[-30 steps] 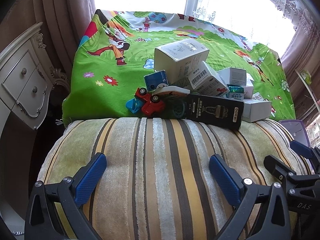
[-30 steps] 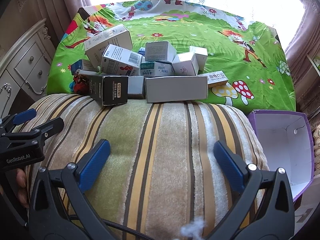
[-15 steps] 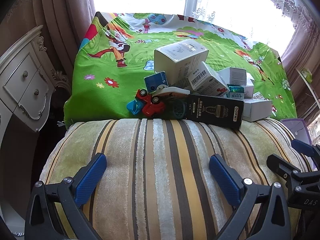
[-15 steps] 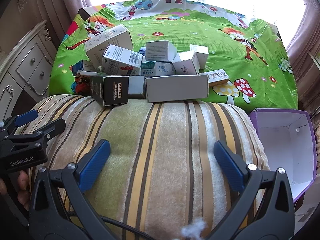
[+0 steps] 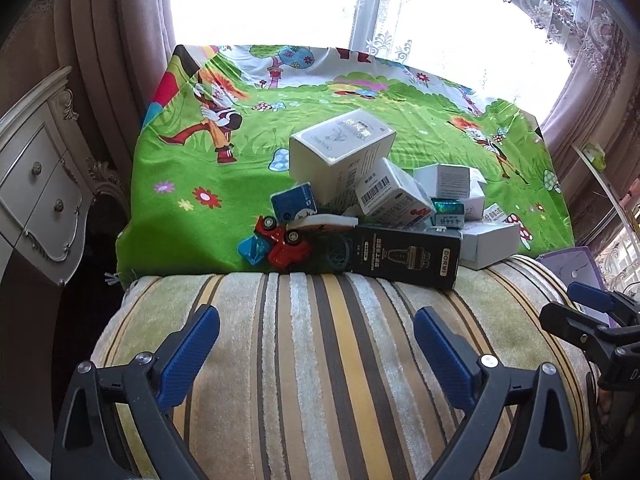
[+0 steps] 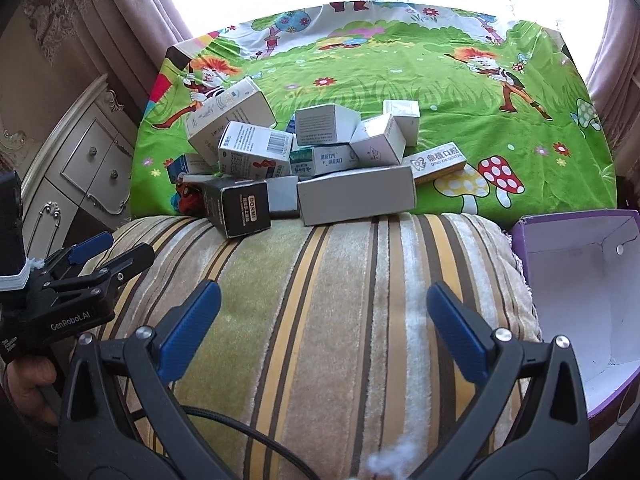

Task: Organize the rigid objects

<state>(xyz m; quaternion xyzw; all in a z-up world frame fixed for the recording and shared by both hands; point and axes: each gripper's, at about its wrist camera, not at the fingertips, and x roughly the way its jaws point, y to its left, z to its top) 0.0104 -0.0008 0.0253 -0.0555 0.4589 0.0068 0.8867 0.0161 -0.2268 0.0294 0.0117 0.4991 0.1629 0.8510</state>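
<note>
The boxes (image 6: 320, 160) lie heaped at the near edge of the green cartoon cloth (image 6: 400, 80), with the black box (image 6: 236, 208) tipping onto the striped cushion (image 6: 340, 300). A red toy car (image 5: 284, 242) sits at the pile's left end. Your left gripper (image 5: 316, 344) and right gripper (image 6: 324, 320) hover over the cushion, jaws spread wide and holding nothing. The purple box (image 6: 580, 280) stands open to your right.
</note>
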